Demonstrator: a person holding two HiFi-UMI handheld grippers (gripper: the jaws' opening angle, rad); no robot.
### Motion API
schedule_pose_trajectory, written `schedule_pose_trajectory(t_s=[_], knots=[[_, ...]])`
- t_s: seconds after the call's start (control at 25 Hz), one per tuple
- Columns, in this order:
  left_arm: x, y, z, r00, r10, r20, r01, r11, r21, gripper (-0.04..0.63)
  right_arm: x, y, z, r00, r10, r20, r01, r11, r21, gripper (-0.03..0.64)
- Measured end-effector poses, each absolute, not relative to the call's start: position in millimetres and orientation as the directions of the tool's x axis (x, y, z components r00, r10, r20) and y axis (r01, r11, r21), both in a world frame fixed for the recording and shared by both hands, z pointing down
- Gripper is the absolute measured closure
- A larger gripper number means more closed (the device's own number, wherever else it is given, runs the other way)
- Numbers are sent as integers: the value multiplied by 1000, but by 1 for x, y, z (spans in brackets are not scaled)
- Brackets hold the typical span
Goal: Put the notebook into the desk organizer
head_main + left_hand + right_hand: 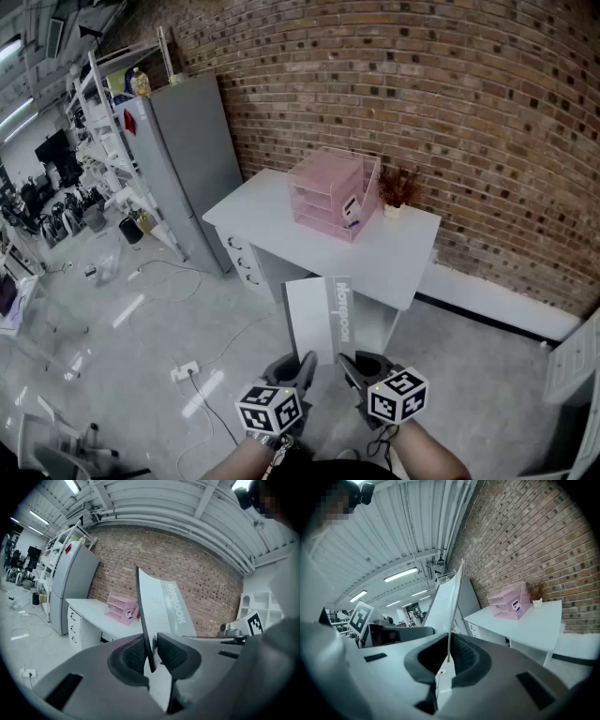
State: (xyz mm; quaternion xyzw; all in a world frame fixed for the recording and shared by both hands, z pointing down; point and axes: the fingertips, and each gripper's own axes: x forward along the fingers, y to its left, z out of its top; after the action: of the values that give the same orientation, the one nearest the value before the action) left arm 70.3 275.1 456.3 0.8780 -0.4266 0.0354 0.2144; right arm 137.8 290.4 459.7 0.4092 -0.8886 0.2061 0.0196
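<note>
A white notebook [320, 317] is held upright in the air in front of the desk, its lower edge clamped by both grippers. My left gripper [304, 367] is shut on its lower left corner, and my right gripper [350, 365] is shut on its lower right corner. In the left gripper view the notebook [161, 607] rises from between the pads of the left gripper [151, 656]. The right gripper view shows the notebook [446, 604] edge-on in the right gripper [448, 656]. The pink desk organizer [333, 195] stands on the white desk [406, 271], well beyond the notebook.
A small potted plant [397, 191] sits to the right of the organizer, against the brick wall. A tall grey cabinet [184, 161] stands left of the desk. Cables and a power strip [185, 371] lie on the floor at left. Shelving fills the far left.
</note>
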Motion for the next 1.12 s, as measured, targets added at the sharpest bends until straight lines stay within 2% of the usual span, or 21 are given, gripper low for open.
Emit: schedule_pose_trajectory(t_s=[0.64, 1.12], knots=[[45, 256, 456, 649, -723, 237, -749, -554, 362, 535, 113, 272, 461, -651, -733, 197, -744, 564, -357, 597], [-19, 203, 460, 680, -691, 246, -725, -580, 371, 535, 49, 219, 466, -624, -752, 212, -763, 528, -372, 598]])
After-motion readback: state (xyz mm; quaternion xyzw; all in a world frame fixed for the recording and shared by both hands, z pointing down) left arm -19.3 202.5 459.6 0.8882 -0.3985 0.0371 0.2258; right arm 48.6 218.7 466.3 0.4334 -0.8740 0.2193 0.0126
